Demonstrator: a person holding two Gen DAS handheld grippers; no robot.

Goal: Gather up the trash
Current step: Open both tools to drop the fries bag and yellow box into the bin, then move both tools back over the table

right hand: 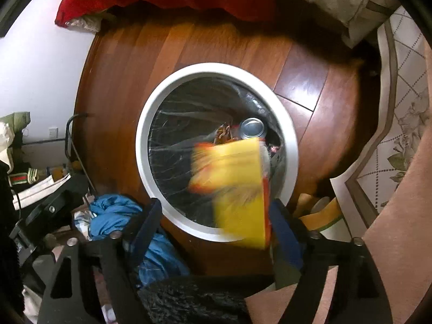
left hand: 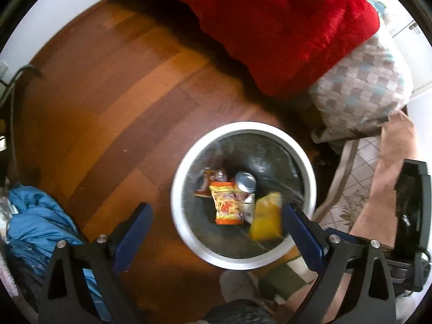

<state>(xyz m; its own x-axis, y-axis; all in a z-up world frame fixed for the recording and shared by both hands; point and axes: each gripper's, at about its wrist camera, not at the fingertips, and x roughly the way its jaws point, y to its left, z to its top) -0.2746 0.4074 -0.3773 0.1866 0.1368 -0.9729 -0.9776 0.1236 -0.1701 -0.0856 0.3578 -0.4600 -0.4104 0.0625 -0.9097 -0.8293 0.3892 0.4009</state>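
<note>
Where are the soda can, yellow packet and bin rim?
soda can (right hand: 252, 127): right wrist view, on its silver top.
yellow packet (right hand: 235, 186): right wrist view, blurred, on its yellow face.
bin rim (left hand: 178, 178): left wrist view, on the white ring's left side.

Both fisheye views sit in a black circular vignette, with floor boards (left hand: 129, 113) bowed toward the edges. Lighting is moderate and soft. Glare marks the glossy floor at upper right in the right wrist view, and faint sheen streaks the black liner of the bin (right hand: 293, 145). The yellow packet (right hand: 237, 186) is heavily motion-blurred; the left wrist view is softly smeared throughout. Deep shadow lies under the red blanket (left hand: 283, 27).
</note>
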